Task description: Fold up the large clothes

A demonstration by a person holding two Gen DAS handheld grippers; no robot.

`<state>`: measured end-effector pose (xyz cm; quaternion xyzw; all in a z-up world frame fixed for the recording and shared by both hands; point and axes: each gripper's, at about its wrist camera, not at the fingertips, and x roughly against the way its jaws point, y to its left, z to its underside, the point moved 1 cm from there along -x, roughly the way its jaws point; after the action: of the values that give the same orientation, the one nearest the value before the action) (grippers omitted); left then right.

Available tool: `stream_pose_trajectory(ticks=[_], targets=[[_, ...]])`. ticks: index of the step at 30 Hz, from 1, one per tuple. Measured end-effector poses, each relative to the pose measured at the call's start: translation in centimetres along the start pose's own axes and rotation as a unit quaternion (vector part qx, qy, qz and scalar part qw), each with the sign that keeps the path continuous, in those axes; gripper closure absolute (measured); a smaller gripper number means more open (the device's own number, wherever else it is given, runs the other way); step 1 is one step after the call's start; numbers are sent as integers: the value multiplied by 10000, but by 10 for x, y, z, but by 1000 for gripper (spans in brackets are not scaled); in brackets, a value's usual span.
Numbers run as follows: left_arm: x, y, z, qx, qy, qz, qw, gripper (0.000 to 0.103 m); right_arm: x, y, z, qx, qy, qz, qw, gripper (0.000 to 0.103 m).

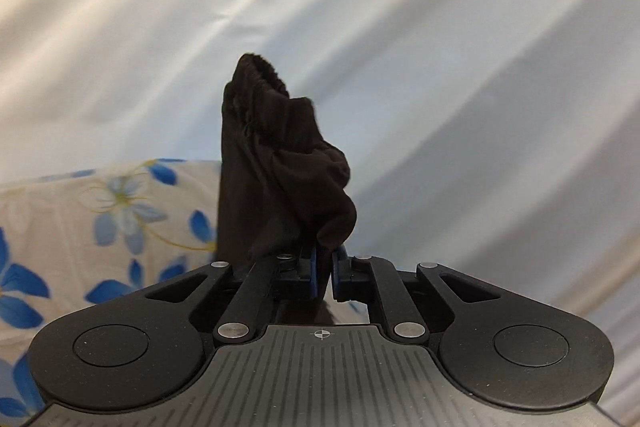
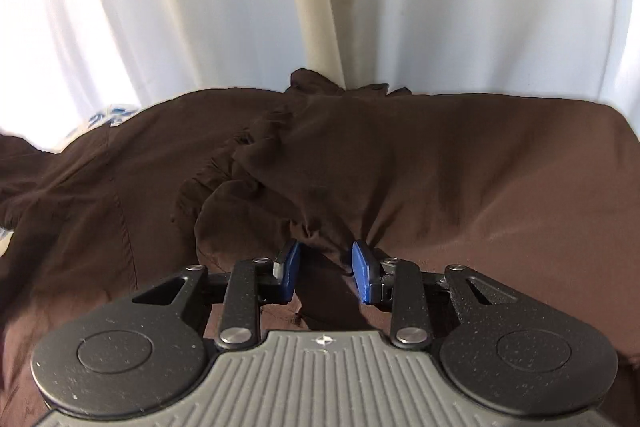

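Left wrist: left gripper (image 1: 324, 257) pinched narrow on one bunched end of dark brown garment (image 1: 280, 167), lifted before white curtain (image 1: 440, 47); floral sheet (image 1: 100, 227) far left.
Right wrist: right gripper (image 2: 326, 263) parted, pads (image 2: 362, 273) astride one ridge of garment (image 2: 440, 187) spread flat.

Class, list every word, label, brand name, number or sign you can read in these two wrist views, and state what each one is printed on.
Readable text: none.
Left tongs: only a small crosshair mark on the grey ribbed body, no letters.
Right tongs: the same kind of crosshair mark, with a faint outline below it, too faint to read.
Brown garment, floral sheet and white curtain: no lettering shows.
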<state>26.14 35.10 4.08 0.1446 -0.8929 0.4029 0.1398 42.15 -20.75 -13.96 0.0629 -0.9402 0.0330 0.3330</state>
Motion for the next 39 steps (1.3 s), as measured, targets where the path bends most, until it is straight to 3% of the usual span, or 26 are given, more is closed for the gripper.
stream_pose_trajectory(ticks=[4, 6, 9, 13, 14, 16, 17, 18, 20, 22, 23, 25, 26, 28, 31, 33, 36, 39], targets=[[-8, -80, 45, -871, 433, 917, 9910, 95, 21, -16, -6, -535, -150, -318, 9979, 74], [-15, -114, 80, -1234, 716, 1329, 9808, 95, 32, -24, -5, -725, -279, -410, 9961, 74], [-34, -158, 143, -1795, 1278, 1778, 9591, 95, 49, -35, 0, -990, -465, -469, 9929, 74], [-73, -182, 237, -2036, 2038, 1635, 9435, 90, 62, -49, 6, -1259, -630, -506, 9887, 74], [-83, -185, 260, -2097, 2239, 1533, 9393, 89, 64, -52, 7, -1303, -619, -509, 9882, 74], [-105, -187, 299, -2310, 2731, 1138, 9269, 76, 64, -59, 9, -1447, -529, -523, 9867, 74], [-111, -186, 310, -2354, 2872, 971, 9234, 75, 64, -62, 10, -1530, -493, -557, 9854, 74], [-109, -186, 315, -2387, 2829, 877, 9248, 75, 65, -66, 11, -1608, -469, -595, 9841, 74], [-102, -190, 307, -2415, 2686, 947, 9277, 58, 65, -72, 10, -1732, -453, -686, 9814, 74], [-83, -196, 291, -2260, 2469, 1006, 9369, 17, 65, -77, 6, -1850, -451, -825, 9782, 71], [-72, -195, 283, -2198, 2250, 995, 9440, 12, 63, -80, 4, -1947, -445, -947, 9753, 67], [-56, -192, 269, -2278, 1918, 962, 9498, 10, 57, -83, -3, -2228, -425, -1241, 9660, 63], [-50, -189, 262, -2353, 1745, 854, 9523, 10, 54, -84, -6, -2392, -418, -1454, 9591, 55], [-43, -181, 255, -2547, 1420, 386, 9557, 10, 44, -86, -12, -2759, -367, -1935, 9408, 41], [-48, -159, 248, -2682, 1267, -394, 9542, 14, 25, -79, -20, -3129, -259, -2252, 9224, 39], [-50, -145, 249, -2676, 1332, -529, 9528, 19, 11, -75, -24, -3252, -101, -2237, 9188, 42], [-50, -131, 249, -2633, 1367, -723, 9522, 20, -3, -68, -28, -3346, 10, -2239, 9154, 58], [-41, -112, 241, -2672, 1283, -969, 9501, 20, -6, -61, -31, -3282, 84, -2160, 9196, 74]])
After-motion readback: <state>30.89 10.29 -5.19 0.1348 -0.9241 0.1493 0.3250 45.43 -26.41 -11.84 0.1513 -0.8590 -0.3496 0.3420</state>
